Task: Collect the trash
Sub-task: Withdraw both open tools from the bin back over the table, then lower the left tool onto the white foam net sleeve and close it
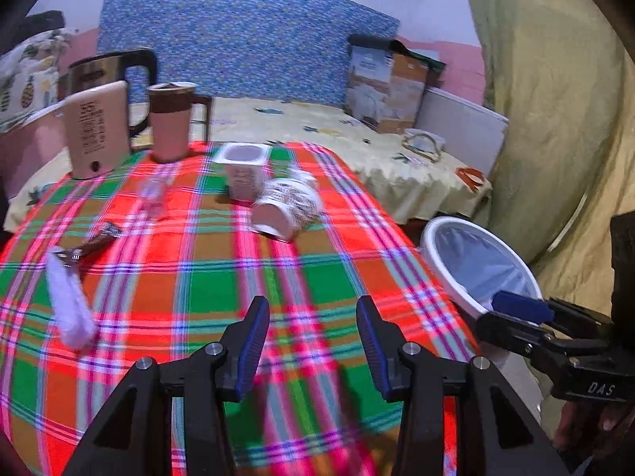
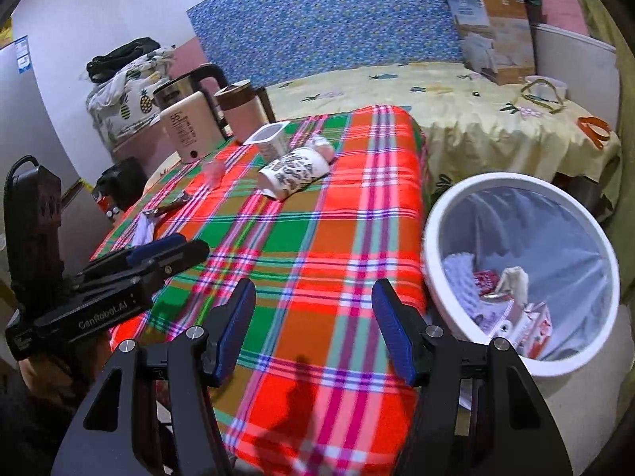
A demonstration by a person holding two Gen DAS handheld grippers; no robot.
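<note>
Your trash lies ahead of both grippers on the plaid-clothed counter [image 1: 190,277]: a patterned paper cup [image 1: 287,206] tipped on its side, touching a crumpled wad behind it, and an upright empty yogurt pot [image 1: 244,170] just beyond. Ahead and to the left of your left gripper [image 1: 313,341] lie a white crumpled tissue [image 1: 69,309] and a brown wrapper [image 1: 97,240]; a clear little glass [image 1: 152,194] stands farther on. Both grippers are released, jaws apart with nothing between them; your right gripper [image 2: 315,329] hangs over the counter's near right part.

The white trash bin [image 2: 436,238] stands just beside the counter's right edge, to the right of your right gripper. At the far left of the counter stand a beige appliance [image 1: 97,127], a steel kettle [image 1: 99,69] and a pink lidded mug [image 1: 170,119]. Beyond is a bed with a yellow sheet [image 1: 317,127], a blue patterned headboard [image 1: 238,39] and a cardboard box [image 1: 387,87].

Only the right wrist view looks into the bin: a carton [image 2: 530,327] and wrappers lie on its liner. It also shows a pineapple-print bundle [image 2: 127,95] and a white fridge-like door at left. The left wrist view shows an olive curtain [image 1: 555,119] at right.
</note>
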